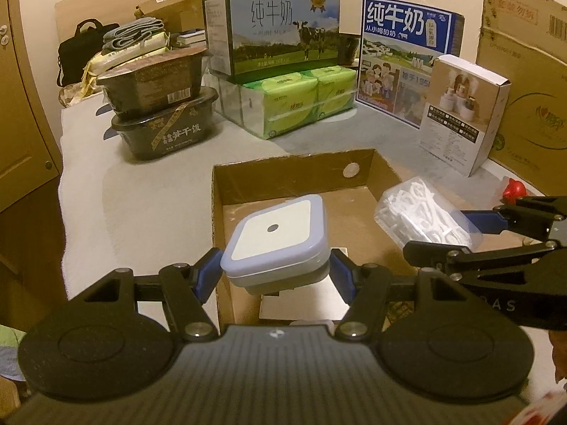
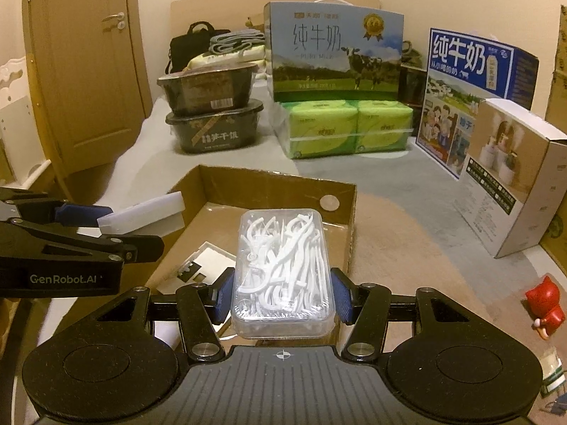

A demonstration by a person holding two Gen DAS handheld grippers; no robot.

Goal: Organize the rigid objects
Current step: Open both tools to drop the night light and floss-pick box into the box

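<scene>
Carrying two loads at once over an open cardboard tray (image 1: pixel 226 191), both grippers risked a knock where they converged. On the left, the left gripper (image 1: pixel 275 273) stood clamped on a pale blue square box (image 1: pixel 274 233), its blue pads pressed to the box's two sides, the box hanging above the tray's near-left corner. A white card (image 2: pixel 207 264) already lay on the tray floor beneath that corner, so a drop there could have landed the box askew on it. To the right, the right gripper (image 2: pixel 282 295) was clamped on a clear case of white floss picks (image 2: pixel 283 269), held over the tray's middle toward its right wall. Its smooth plastic sides looked liable to slip between the pads, and in the left wrist view the case sat close beside the other gripper's linkage, so a careless turn might have brought them together. Both tools pointed forward and tilted down toward the tray's far wall, side by side. Milk cartons (image 1: pixel 271 24), green tissue packs (image 1: pixel 304 101) and stacked black food tubs (image 1: pixel 159 113) lined the table's far edge.
</scene>
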